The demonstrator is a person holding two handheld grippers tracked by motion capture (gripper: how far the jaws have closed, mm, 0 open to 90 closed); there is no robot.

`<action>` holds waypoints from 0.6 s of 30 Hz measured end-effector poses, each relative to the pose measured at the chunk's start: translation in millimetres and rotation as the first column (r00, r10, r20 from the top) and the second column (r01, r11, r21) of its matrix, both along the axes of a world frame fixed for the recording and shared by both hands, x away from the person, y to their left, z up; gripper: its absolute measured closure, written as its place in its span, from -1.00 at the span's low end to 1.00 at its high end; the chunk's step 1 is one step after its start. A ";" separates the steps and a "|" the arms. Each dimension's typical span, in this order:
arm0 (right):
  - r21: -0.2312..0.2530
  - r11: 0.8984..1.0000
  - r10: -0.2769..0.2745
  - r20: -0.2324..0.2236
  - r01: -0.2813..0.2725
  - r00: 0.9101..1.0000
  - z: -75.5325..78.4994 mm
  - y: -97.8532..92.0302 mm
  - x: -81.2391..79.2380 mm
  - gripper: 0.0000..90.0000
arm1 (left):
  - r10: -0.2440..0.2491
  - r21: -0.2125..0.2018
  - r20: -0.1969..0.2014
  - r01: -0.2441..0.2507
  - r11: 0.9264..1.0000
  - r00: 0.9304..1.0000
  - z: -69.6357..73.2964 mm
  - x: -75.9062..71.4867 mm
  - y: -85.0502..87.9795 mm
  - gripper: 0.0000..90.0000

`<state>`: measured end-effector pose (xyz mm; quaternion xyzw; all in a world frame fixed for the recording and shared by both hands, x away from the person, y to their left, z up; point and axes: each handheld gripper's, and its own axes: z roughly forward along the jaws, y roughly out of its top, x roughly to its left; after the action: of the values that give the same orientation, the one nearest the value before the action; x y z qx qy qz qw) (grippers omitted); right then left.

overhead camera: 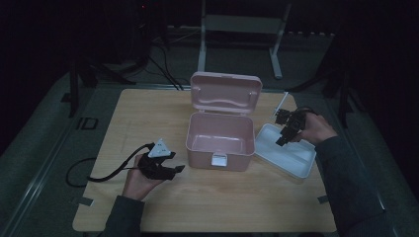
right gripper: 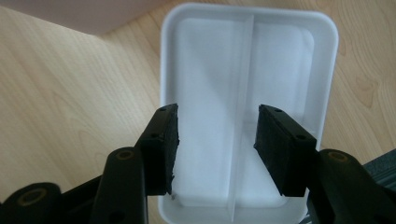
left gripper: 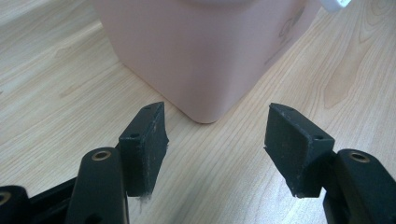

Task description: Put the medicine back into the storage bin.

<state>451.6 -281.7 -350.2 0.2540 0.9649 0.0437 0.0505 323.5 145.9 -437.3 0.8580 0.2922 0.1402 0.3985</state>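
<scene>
A pink box (overhead camera: 219, 140) stands open in the middle of the wooden table (overhead camera: 148, 113), its lid (overhead camera: 226, 93) tipped up behind it. A white two-compartment tray (overhead camera: 285, 157) lies just right of the box. My right gripper (overhead camera: 284, 133) hovers over the tray's far end, open, and both its black pads frame the tray's divider (right gripper: 243, 93) with nothing between them. My left gripper (overhead camera: 174, 162) rests low at the box's front left, open and empty, aimed at the pink box's corner (left gripper: 205, 70).
A white latch (overhead camera: 219, 159) hangs on the box's front wall. A black cable (overhead camera: 106, 173) trails from the left gripper off the table's left side. Metal stand legs (overhead camera: 276, 49) rise on the floor beyond the far edge.
</scene>
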 end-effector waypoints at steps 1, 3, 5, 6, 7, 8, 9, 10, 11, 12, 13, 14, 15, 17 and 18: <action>0.001 1.000 -0.005 0.002 0.005 1.000 -2.2 -1.9 1.2 0.10 | -0.001 0.001 0.000 0.001 1.000 1.000 -0.1 0.0 -0.1 -0.14; 0.002 1.000 -0.010 0.001 0.010 1.000 -5.1 -4.0 2.4 0.10 | -0.002 0.000 -0.001 0.002 1.000 1.000 -0.3 0.0 -0.3 -0.14; 0.000 1.000 -0.022 -0.003 0.022 1.000 -8.7 -5.7 3.4 0.10 | -0.002 0.001 -0.001 0.002 1.000 1.000 -0.3 0.1 -0.3 -0.14; -0.002 1.000 -0.023 -0.003 0.023 1.000 -10.9 -6.6 4.2 0.10 | -0.002 0.001 -0.001 0.002 1.000 1.000 -0.3 0.0 -0.3 -0.14; -0.008 1.000 -0.028 -0.005 0.028 1.000 -13.3 -7.4 4.9 0.10 | -0.002 0.001 -0.001 0.002 1.000 1.000 -0.2 0.0 -0.3 -0.14; -0.008 1.000 -0.030 -0.006 0.029 1.000 -15.4 -8.3 5.7 0.10 | -0.001 0.002 0.000 0.001 1.000 1.000 -0.1 -0.1 -0.1 -0.14; -0.010 1.000 -0.030 -0.007 0.030 1.000 -17.3 -9.2 6.6 0.10 | 0.000 0.001 0.000 0.000 1.000 1.000 -0.1 -0.1 0.0 -0.14; -0.010 0.999 -0.034 -0.006 0.034 0.999 -19.0 -10.0 7.4 0.12 | 0.000 0.001 0.001 0.000 1.000 1.000 0.0 -0.2 0.1 -0.14; -0.011 0.999 -0.035 -0.008 0.035 0.999 -20.8 -10.9 8.4 0.13 | 0.000 0.000 0.001 0.000 1.000 1.000 0.0 -0.2 0.1 -0.14; -0.014 0.999 -0.037 -0.009 0.037 0.999 -22.6 -11.7 9.1 0.14 | -0.001 0.001 0.001 0.001 1.000 1.000 0.0 -0.1 0.1 -0.14; -0.018 0.999 -0.037 -0.006 0.037 0.999 -24.7 -12.5 9.9 0.15 | -0.001 0.002 0.000 0.001 1.000 1.000 0.0 -0.1 0.0 -0.14; -0.025 0.999 -0.043 -0.005 0.042 0.999 -26.6 -13.2 10.6 0.17 | -0.001 0.001 0.000 0.001 1.000 1.000 -0.1 -0.1 0.0 -0.14; -0.035 0.998 -0.044 -0.002 0.044 0.999 -28.6 -14.0 11.5 0.18 | -0.001 0.002 0.000 0.001 1.000 1.000 -0.1 -0.1 0.0 -0.14; -0.048 0.997 -0.052 -0.001 0.052 0.999 -33.3 -15.5 12.7 0.20 | -0.002 0.002 0.000 0.002 1.000 1.000 -0.1 -0.1 -0.1 -0.14; -0.058 0.997 -0.057 -0.004 0.057 0.998 -35.7 -16.4 13.2 0.21 | -0.001 0.002 0.000 0.001 1.000 1.000 -0.1 -0.2 -0.1 -0.14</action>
<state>464.8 -298.1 -385.8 0.2802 0.9582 0.0136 0.0562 323.3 145.8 -437.4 0.8586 0.2915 0.1402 0.3976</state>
